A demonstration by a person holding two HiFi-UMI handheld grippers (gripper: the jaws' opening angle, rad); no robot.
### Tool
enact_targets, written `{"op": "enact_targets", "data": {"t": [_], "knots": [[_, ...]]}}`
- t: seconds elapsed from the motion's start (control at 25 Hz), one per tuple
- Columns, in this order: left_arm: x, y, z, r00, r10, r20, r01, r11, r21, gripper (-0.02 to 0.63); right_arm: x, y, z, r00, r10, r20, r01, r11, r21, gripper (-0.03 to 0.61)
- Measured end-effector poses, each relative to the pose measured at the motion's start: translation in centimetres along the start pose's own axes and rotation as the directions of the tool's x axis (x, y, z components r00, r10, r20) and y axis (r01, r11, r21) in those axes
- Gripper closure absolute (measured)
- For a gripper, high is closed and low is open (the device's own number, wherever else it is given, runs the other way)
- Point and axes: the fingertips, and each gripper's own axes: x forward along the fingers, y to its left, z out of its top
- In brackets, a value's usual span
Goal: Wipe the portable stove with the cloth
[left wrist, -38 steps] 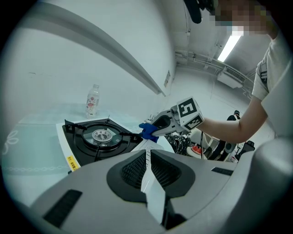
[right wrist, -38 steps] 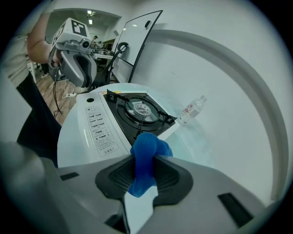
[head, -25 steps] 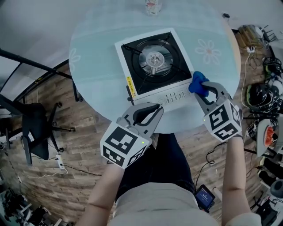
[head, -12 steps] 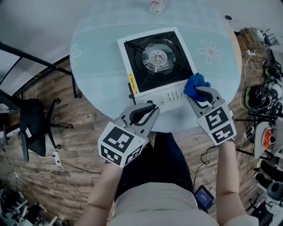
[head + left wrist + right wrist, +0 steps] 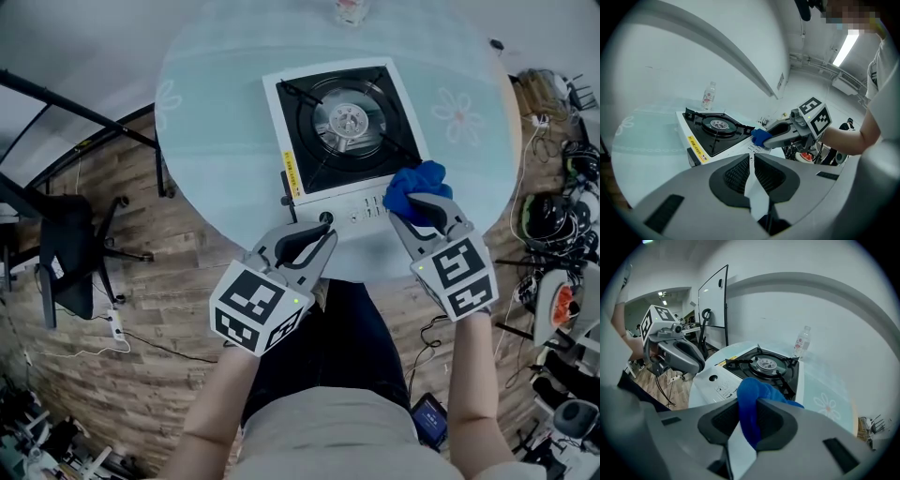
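Across the glass worktop (image 5: 216, 141) our right tongs (image 5: 424, 208), gripping the blue cloth (image 5: 412, 183), have slid onto the front panel of the portable stove (image 5: 349, 127), so we judge wiping begun; our left tongs (image 5: 319, 232) are closed and empty.

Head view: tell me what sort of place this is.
Probably a lab or office workspace, not a kitchen: the portable stove sits on a round table, an office chair stands on the wood floor, and cables and equipment clutter the floor at the right.

grey tongs (image 5: 322, 228) (black-white marker cubes (image 5: 260, 307)), dark trousers (image 5: 328, 347)
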Motion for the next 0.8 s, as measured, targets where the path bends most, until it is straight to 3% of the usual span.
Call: {"op": "enact_targets", "data": {"t": [0.8], "knots": [[-0.9,0.4,-1.2,1.0,0.006,0.007,-0.006,1.0,-0.028,0.566,1.5,3.8,2.2,0.993,0.117,0.029,-0.116,0.993,-0.013,0.468]]}}
